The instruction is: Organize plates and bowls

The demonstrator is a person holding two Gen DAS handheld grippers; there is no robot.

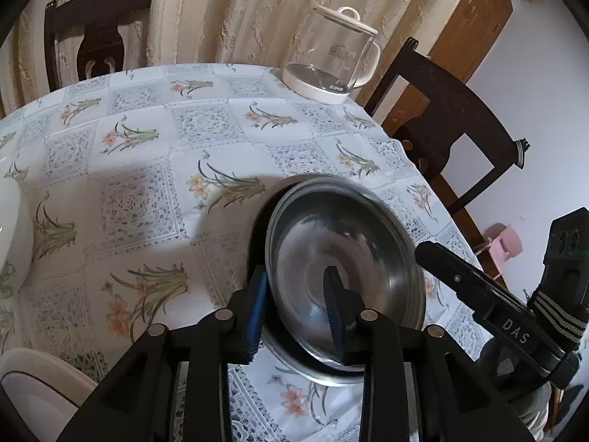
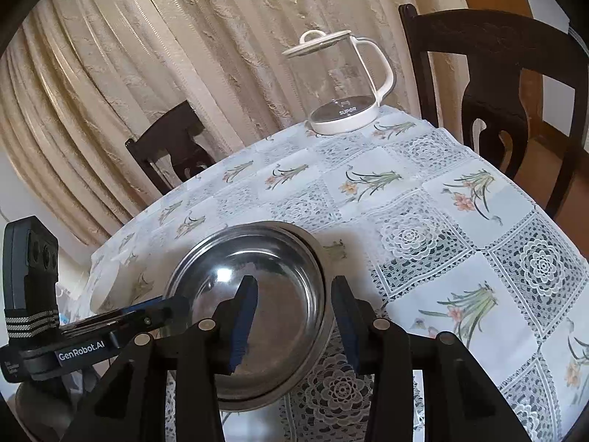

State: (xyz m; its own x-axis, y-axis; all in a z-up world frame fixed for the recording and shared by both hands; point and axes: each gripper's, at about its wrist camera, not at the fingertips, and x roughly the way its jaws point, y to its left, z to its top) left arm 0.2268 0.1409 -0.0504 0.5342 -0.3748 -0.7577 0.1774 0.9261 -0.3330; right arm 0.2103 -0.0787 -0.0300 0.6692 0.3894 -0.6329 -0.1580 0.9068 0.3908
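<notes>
My left gripper [image 1: 296,307] and right gripper [image 2: 294,322] each straddled the rim of the steel bowl [image 1: 346,254], jaws partly open, one pad inside, one outside; grip contact unclear. Bowl sat tilted at counter [image 2: 423,199] edge. Glass kettle [image 2: 342,84] stood well apart.

A metal bowl [image 1: 342,258] sits on the desk [image 1: 147,184] at its near edge. A kettle [image 1: 331,59] stands at the far edge, chairs [image 1: 441,125] behind it.
</notes>
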